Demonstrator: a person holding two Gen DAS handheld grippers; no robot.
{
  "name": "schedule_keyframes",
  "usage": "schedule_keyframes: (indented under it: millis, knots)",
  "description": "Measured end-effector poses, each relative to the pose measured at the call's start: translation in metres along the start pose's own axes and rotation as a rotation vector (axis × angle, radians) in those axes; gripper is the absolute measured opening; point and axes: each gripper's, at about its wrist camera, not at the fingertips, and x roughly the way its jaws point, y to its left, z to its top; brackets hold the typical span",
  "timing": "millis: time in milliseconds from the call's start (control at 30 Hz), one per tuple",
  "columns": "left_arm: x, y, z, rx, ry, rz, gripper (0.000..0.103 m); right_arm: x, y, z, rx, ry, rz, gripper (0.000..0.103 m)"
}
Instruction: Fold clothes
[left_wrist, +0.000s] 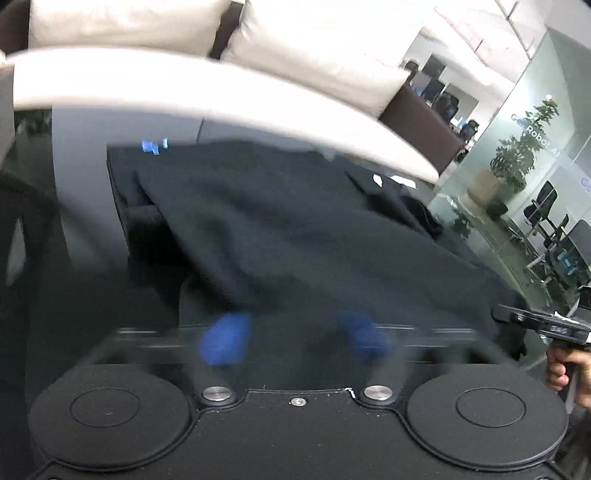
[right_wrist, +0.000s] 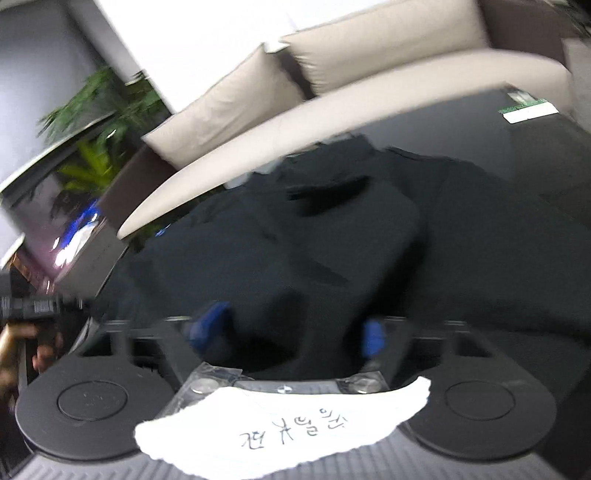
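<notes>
A black garment (left_wrist: 295, 229) lies spread over a dark table, its near edge lifted. It also shows in the right wrist view (right_wrist: 332, 240). My left gripper (left_wrist: 295, 336) has blue fingertips (left_wrist: 225, 338) and cloth passes between them; it looks shut on the garment's hem, though motion blur hides the contact. My right gripper (right_wrist: 295, 332) has blue fingertips (right_wrist: 373, 338) with a bunch of the garment between them; it looks shut on the cloth. The right gripper also shows at the right edge of the left wrist view (left_wrist: 543, 321).
A cream sofa (left_wrist: 184, 81) with cushions curves behind the table. A dark table edge with blue tape (left_wrist: 153, 146) shows at far left. Plants (left_wrist: 517, 158) and office chairs (left_wrist: 554, 221) stand at right. A white slip (right_wrist: 528, 112) lies on the far table corner.
</notes>
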Motion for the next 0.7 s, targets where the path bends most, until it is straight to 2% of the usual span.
schedule_keyframes:
  millis: [33, 67, 267, 367, 533, 633, 700]
  knots:
    - [0.001, 0.002, -0.002, -0.025, 0.003, -0.009, 0.000, 0.000, 0.004, 0.000, -0.033, 0.001, -0.018, 0.023]
    - [0.002, 0.005, -0.004, -0.050, 0.005, -0.018, 0.000, 0.001, 0.009, -0.001, -0.065, 0.002, -0.036, 0.014]
    - [-0.036, -0.002, -0.004, -0.041, -0.071, -0.059, 0.000, -0.034, 0.022, -0.002, -0.086, -0.040, 0.018, 0.008]
    - [-0.066, -0.005, -0.011, -0.044, -0.096, -0.104, 0.000, -0.058, 0.033, -0.005, -0.101, -0.043, 0.052, 0.007]
    - [-0.114, -0.007, -0.042, -0.074, -0.085, -0.171, 0.000, -0.111, 0.058, -0.026, -0.089, 0.090, 0.080, 0.007]
    - [-0.130, 0.001, -0.066, -0.090, -0.027, -0.153, 0.000, -0.144, 0.066, -0.050, -0.024, 0.173, 0.078, 0.008]
    - [-0.133, 0.009, -0.079, -0.089, 0.025, -0.115, 0.000, -0.155, 0.068, -0.070, 0.034, 0.261, 0.074, 0.014]
